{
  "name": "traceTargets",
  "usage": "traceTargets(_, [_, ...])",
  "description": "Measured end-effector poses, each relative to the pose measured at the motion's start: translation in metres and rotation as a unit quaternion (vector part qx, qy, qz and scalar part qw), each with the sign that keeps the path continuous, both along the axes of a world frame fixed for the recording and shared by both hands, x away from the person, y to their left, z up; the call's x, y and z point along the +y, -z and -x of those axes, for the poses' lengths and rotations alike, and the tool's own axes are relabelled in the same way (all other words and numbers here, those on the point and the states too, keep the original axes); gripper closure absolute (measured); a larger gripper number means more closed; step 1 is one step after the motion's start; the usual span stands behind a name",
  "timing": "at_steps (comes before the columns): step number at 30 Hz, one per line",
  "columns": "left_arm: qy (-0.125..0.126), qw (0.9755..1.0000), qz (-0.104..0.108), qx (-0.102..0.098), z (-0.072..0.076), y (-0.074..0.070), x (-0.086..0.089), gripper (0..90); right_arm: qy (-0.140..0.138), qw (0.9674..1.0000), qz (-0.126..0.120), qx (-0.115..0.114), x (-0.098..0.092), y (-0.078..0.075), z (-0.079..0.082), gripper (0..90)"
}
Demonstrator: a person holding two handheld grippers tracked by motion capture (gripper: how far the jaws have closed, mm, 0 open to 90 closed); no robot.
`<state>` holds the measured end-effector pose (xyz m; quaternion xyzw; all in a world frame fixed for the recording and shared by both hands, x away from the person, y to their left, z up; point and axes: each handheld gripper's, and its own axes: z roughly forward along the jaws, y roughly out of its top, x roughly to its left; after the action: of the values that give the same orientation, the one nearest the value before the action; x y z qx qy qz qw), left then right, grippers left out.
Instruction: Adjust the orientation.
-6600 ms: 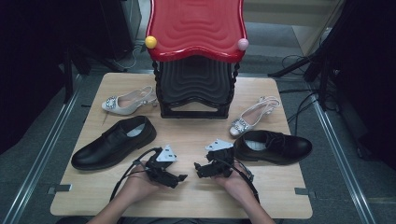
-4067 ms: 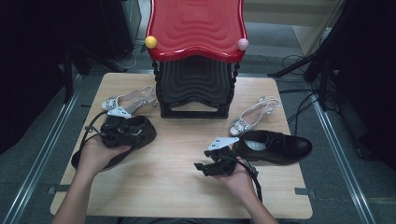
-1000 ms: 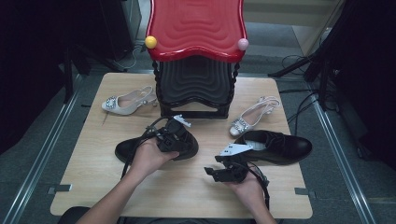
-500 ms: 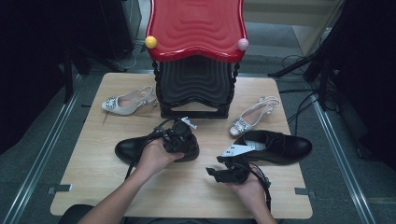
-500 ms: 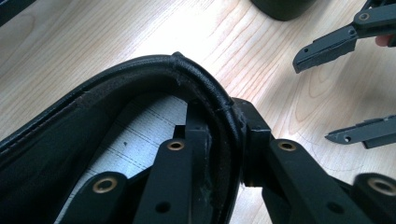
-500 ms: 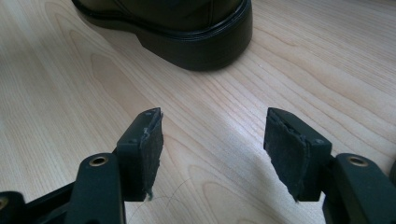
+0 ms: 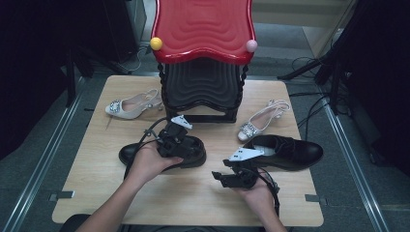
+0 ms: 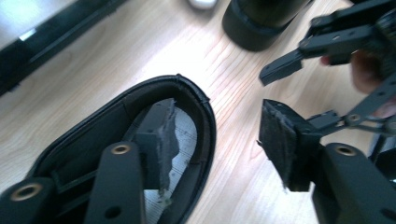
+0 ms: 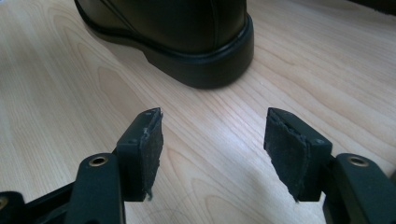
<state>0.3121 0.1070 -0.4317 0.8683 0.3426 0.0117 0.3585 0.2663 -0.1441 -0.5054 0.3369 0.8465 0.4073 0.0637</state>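
Releasing left black shoe (image 7: 162, 152) at table (image 7: 96, 193) center: left gripper (image 7: 176, 137) jaws just opened, one still inside collar. Lift straight up w/o snagging. Right gripper (image 7: 232, 176), 4 o'clock, jaws apart, empty, near right black shoe (image 7: 290, 152).

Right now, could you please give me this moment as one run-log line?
left tongs: just opened, straddling collar of glossy black leather shoe, released | right tongs: open, empty

Left claw (image 8: 217, 135) just opening, right claw (image 9: 212, 149) agape
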Motion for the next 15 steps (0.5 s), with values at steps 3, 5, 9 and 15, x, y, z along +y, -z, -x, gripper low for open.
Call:
traceTargets(3, [-0.005,0.9999,0.004,-0.009,0.005,-0.006,0.009,41.2,-0.005,1.0000,-0.005,-0.004,0.003,-0.002,-0.001,38.2])
traceTargets(5, [-0.009,0.9998,0.006,-0.017,0.009,-0.008,0.015,39.7,-0.007,0.9999,-0.012,-0.007,0.005,-0.004,-0.002,39.4])
traceTargets(9, [-0.020,0.9996,0.011,-0.015,0.013,-0.010,0.031,38.3,-0.018,0.9994,-0.024,-0.019,0.010,-0.010,-0.003,45.2])
traceTargets(15, [-0.051,0.9984,0.018,-0.018,0.020,-0.007,0.051,35.6,-0.029,0.9985,-0.045,-0.013,0.018,-0.018,-0.008,53.5])
